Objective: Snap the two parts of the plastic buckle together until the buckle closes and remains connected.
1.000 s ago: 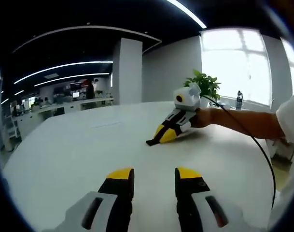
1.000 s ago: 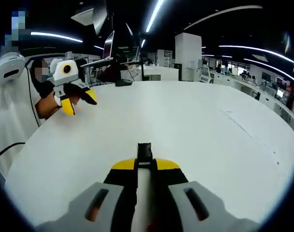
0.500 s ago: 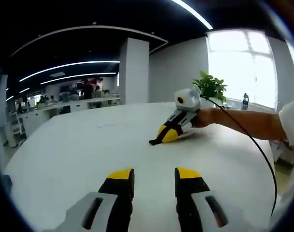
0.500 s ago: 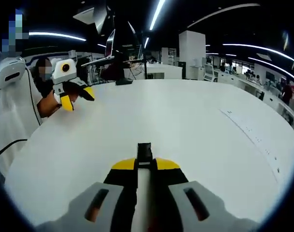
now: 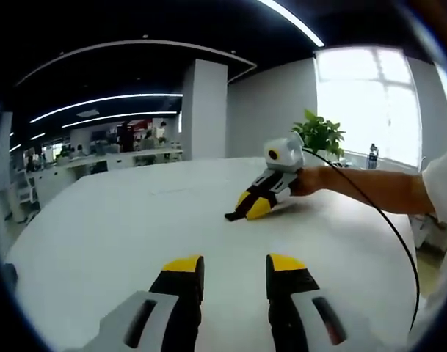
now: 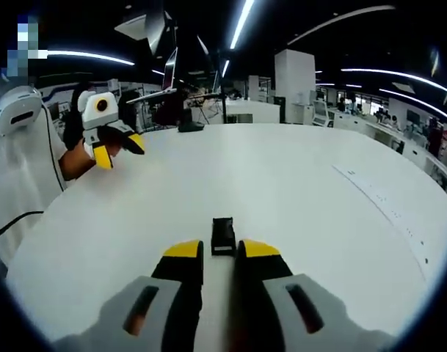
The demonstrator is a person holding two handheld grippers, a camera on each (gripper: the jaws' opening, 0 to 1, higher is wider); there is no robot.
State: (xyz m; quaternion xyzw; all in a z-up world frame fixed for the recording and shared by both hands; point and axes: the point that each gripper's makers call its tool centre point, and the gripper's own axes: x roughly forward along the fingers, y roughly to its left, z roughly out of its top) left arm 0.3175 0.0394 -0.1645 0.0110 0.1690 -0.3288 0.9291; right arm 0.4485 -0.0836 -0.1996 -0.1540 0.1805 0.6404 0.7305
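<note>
Right gripper let go of the buckle piece on the white table

The white table point(image 6: 304, 191) was wide and bare around the work. On it the right gripper point(image 6: 222, 250) had just changed — a moment before its jaws were clamped on the black buckle piece point(image 6: 222, 236), now they stood parted and the piece lay free, just ahead of the tips. The left gripper point(image 5: 235, 265) hung open above the table, holding nothing. I judged the snapping not yet done — no second part was visible. No writing could be read.

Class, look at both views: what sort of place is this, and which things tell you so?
Probably an open-plan office or lab: rows of desks with monitors, long ceiling strip lights, and a big white table with a potted plant near the window.
</note>
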